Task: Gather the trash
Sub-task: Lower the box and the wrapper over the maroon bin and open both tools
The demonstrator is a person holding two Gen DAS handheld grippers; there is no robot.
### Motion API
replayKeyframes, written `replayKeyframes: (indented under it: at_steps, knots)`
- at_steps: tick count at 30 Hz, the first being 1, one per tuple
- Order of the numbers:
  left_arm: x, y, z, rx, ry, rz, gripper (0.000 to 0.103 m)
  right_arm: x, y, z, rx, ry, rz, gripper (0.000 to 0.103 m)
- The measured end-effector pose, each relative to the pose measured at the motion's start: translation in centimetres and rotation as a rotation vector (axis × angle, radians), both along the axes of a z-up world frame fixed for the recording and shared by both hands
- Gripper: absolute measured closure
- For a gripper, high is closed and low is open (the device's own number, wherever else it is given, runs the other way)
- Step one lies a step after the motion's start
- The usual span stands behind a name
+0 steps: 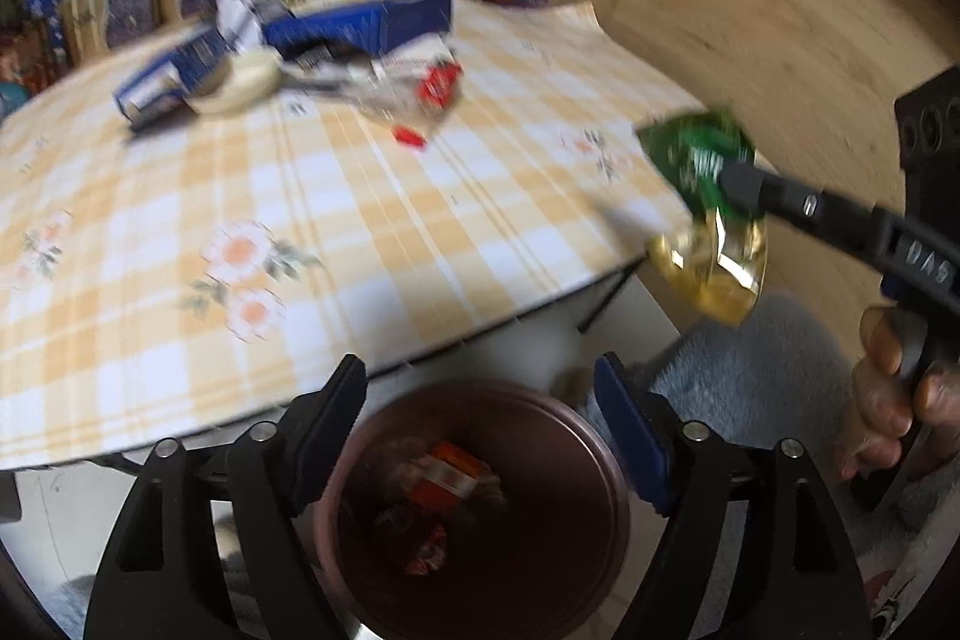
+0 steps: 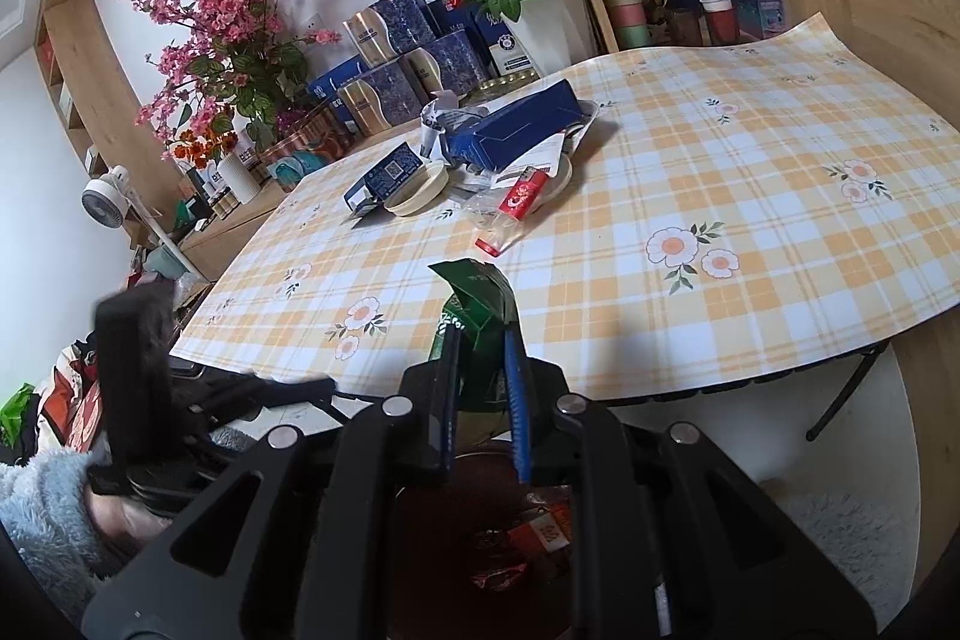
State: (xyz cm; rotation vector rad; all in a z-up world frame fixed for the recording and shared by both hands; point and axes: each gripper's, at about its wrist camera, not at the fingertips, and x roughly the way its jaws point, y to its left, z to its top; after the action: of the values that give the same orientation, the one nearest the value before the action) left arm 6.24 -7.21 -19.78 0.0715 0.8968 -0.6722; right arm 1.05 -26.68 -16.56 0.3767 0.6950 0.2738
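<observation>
Left gripper (image 1: 480, 400): jaws apart, nothing between; bin (image 1: 591, 466) directly below.
Right gripper (image 2: 483, 382): clamped on green wrapper (image 2: 474, 298), bin beneath.

Hardly any writing can be read. The flat blue cardboard box (image 2: 384, 181) lying on the checked tablecloth carries a square QR code on its top face. The green foil wrapper (image 2: 474, 307) shows white lettering, too blurred to make out. The printing on the upright blue boxes (image 2: 414, 58) behind is too small.
</observation>
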Motion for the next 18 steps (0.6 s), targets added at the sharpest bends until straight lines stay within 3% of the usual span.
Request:
replayKeyframes:
  at_steps: [7,18]
  knots:
    - [-1.5,4.2,3.4,-0.023,-0.160,0.150,0.010,-0.3,1.4,-0.2,-0.029,-0.007,0.033,0.086]
    - [-4.9,10.3,5.3,-0.034,-0.287,0.366,0.006,-1.1,5.4,-1.5,-0.099,0.035,0.145,0.086]
